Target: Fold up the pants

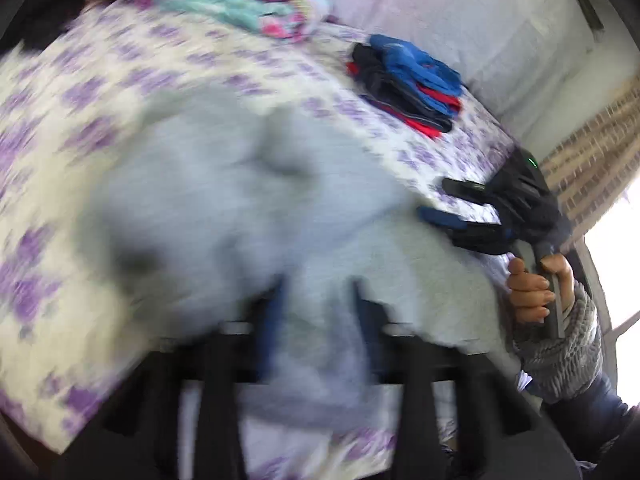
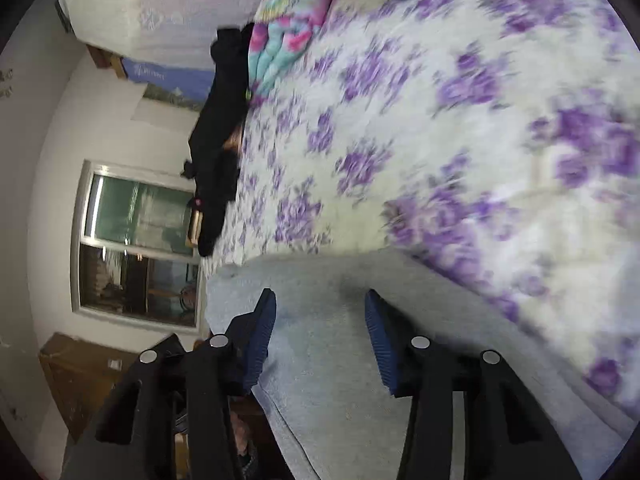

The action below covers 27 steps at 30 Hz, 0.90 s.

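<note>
Light grey pants (image 1: 248, 216) lie spread on a bed with a white and purple floral sheet (image 1: 120, 80). My left gripper (image 1: 318, 312) is low over the near edge of the pants, with grey cloth bunched between its blue-padded fingers; the view is blurred. My right gripper (image 1: 442, 200) shows at the right of the left wrist view, jaws apart at the pants' edge. In the right wrist view the right gripper (image 2: 320, 300) is open, its fingers (image 2: 262, 328) straddling the grey pants (image 2: 328, 360) on the sheet (image 2: 440, 120).
A stack of folded blue, red and dark clothes (image 1: 408, 80) lies at the far right of the bed. A pink and turquoise blanket (image 1: 260, 4) sits at the head. A black garment (image 2: 220, 140) hangs over the bed's edge. A window (image 2: 136, 240) is beyond.
</note>
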Tool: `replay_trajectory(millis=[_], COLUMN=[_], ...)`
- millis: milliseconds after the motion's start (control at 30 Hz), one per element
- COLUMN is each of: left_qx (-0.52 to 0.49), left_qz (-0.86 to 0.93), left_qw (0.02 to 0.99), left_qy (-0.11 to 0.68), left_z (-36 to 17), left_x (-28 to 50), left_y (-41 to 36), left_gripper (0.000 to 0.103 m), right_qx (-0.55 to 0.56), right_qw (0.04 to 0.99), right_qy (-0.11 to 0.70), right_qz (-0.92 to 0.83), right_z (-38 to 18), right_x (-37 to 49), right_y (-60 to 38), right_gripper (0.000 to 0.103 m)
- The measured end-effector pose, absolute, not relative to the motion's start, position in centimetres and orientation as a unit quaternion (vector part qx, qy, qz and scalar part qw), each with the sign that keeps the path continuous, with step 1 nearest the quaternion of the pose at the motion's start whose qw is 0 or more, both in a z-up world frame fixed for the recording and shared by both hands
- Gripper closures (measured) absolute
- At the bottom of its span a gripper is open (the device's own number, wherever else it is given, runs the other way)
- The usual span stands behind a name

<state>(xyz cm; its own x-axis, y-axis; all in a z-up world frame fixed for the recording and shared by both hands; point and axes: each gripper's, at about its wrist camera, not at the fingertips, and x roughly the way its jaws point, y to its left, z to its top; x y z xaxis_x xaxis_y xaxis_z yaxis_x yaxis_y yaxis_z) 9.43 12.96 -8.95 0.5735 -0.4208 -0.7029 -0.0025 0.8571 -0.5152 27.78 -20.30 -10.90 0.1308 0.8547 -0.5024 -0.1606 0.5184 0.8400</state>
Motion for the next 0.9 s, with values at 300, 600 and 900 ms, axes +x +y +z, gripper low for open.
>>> replay_trajectory(millis=[300, 600, 900], left_qx=[-0.123, -0.064, -0.212], left_qz=[-0.099, -0.079, -0.046], left_qw=[0.912, 0.940, 0.928], left_qy=[0.378, 0.326, 0.302], left_z=[-5.1, -5.0, -4.9], left_x=[8.0, 5.1, 2.1], left_y=[9.8, 9.0, 14.9], left_gripper=[0.022, 0.009, 0.008], right_qx=[0.291, 0.315, 0.477], right_qw=[0.726, 0.856, 0.837], right_qy=[0.504, 0.334, 0.253], right_qz=[0.367, 0.236, 0.085], right_z=[-9.8, -5.5, -11.2], right_x=[20.2, 7.9, -6.6], right_y=[-22.5, -36.1, -51.7], right_gripper=[0.018, 0.008, 0.008])
